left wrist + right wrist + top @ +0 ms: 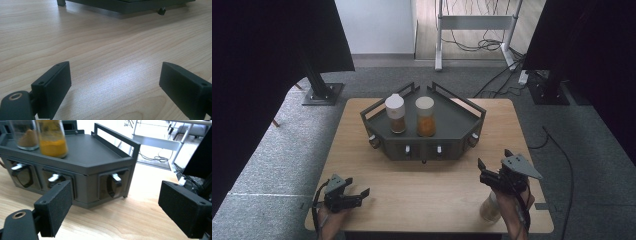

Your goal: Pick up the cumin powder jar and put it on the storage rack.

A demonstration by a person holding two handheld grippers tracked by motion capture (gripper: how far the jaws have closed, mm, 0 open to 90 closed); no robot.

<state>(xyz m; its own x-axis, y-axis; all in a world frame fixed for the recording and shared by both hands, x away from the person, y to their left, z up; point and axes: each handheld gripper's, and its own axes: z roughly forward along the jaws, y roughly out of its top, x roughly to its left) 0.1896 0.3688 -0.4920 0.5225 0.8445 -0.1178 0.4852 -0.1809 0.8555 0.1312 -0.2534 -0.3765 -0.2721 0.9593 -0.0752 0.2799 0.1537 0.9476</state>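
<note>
Jars: two of them stand side by side on top of the dark rack [462,125] in the middle of the table [422,190]; both have white lids.
Left jar [395,114]: brown powder in the bottom.
Right jar [425,116]: orange-yellow powder in the bottom (it looks a bit fuller).
Third jar [490,207]: a see-through one stands on the table just under the person's right hand; I cannot tell what is in it.
Rack: grey, with low rails round the top and small knobs along the front; I count four knobs in the high view.
Left claw [362,195]: rests low near the front left corner of the table, jaws wide apart, nothing between them, well apart from the rack.
Right claw [494,162]: jaws apart and empty, held near the front right corner of the rack and pointing at it.
Step now: I think the right claw is coming in toward the rack and its jars, and has not grabbed anything yet.
Next move: I think it needs to rise above the rail, line its open jaws around one jar, then squeeze gently so the jar stays upright.
Count: three jars, one rack, two claws, one table.
</note>
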